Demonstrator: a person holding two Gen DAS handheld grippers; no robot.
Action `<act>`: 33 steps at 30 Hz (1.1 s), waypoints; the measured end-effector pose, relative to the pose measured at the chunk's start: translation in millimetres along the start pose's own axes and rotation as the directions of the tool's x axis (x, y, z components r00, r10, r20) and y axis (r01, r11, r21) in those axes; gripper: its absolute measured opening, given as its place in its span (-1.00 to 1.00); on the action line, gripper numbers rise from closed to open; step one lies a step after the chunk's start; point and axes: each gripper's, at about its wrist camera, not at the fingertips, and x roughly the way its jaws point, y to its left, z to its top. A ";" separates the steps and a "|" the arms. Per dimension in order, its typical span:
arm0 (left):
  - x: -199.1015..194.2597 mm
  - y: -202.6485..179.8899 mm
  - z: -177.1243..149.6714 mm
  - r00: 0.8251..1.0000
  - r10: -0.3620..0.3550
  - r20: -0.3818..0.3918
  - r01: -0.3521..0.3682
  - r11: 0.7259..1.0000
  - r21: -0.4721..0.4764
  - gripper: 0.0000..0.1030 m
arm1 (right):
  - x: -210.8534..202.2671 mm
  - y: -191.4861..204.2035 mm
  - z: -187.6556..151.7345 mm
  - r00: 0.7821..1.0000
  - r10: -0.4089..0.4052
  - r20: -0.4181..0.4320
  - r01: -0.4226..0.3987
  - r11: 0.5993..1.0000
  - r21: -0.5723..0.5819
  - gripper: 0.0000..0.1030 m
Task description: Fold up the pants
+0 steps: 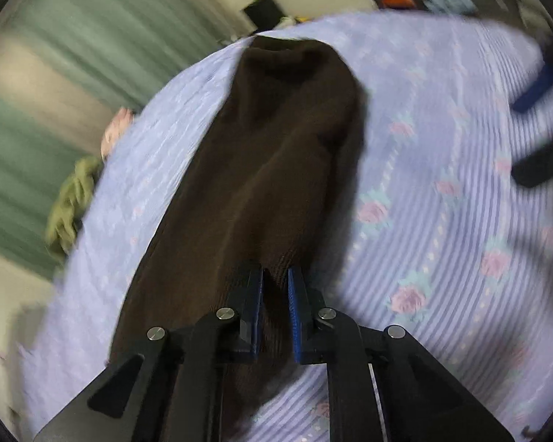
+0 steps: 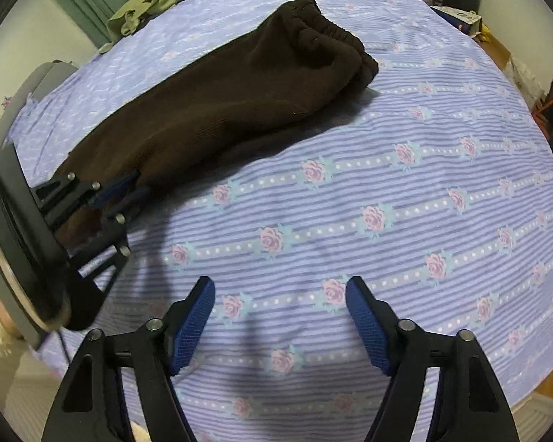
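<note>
A: Left wrist view: the brown pants are seen stretched from the left tool toward 12 o'clock over the striped, rose-printed bed cover. The leg end is pinched between the nearly closed blue pads.

B: In the right wrist view, the pants are laid as one long narrow strip from 9 o'clock up to 1 o'clock, the gathered waistband at the far end. The legs appear already stacked, so the lengthwise fold is judged done.

A: And the right tool?

B: It is held wide open over bare bed cover at 6 o'clock, with nothing gripped.

A: What is left, then?

B: The cross fold, probably: the leg end has not yet been brought over to the waistband.
</note>
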 end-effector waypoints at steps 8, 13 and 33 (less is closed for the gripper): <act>19.1 98.2 -5.5 0.958 -0.286 0.006 0.261 0.868 -0.422 -0.70 | -0.9 29.7 33.7 0.986 0.155 0.067 -0.144 0.980 -0.139 0.13; 49.7 145.7 -20.2 0.906 -0.421 0.054 0.369 0.721 -0.587 -0.70 | 7.6 61.1 64.6 0.962 0.264 0.077 -0.237 0.938 -0.253 0.13; 85.0 199.0 -43.6 0.892 -0.446 0.078 0.383 0.653 -0.653 -0.65 | 82.2 154.5 119.3 0.937 0.340 -0.079 -0.329 0.787 -0.522 0.16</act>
